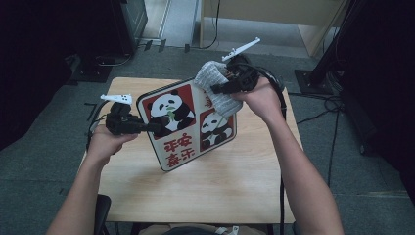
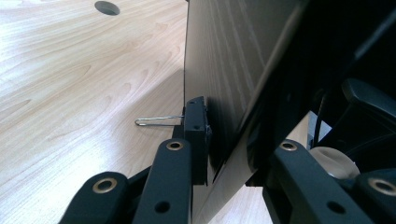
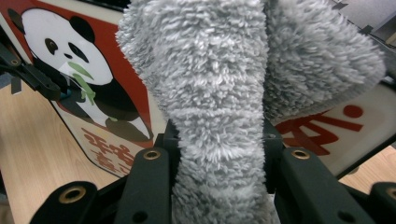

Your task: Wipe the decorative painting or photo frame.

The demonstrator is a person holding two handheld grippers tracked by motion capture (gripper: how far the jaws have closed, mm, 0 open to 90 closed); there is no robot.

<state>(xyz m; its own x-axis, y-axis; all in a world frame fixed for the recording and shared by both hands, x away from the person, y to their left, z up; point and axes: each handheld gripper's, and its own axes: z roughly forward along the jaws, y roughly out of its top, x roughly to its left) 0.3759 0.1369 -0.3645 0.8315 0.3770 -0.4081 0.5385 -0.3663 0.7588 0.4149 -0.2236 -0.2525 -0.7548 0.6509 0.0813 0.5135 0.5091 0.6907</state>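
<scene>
High view: left claw (image 1: 155,128) pinches the left edge of the panda sign (image 1: 188,125), holding it tilted up with the near corner resting on the surface (image 1: 235,181). Right claw (image 1: 218,89) is clamped on a grey fluffy cloth (image 1: 215,88), pressed against the sign's far right part.

Left gripper view: jaws closed on the thin board edge (image 2: 219,154), pads only a short way in from the rim. A wire loop (image 2: 156,121) sticks out just beside the grip.

Right gripper view: cloth (image 3: 219,116) bunched tight between the jaws and flopped over the sign face (image 3: 93,88).

Risks, my read:
- Edge grip is shallow. Wiping pressure from the right side could lever the sign around the left pinch and twist it out.
- Only one corner touches the surface, so a hard push may skid it.
- Cloth is bunched, not flat. Contact patch is small and the jaw tips could scrape the printed face.
- Cloth could snag on the sign's far edge.
</scene>
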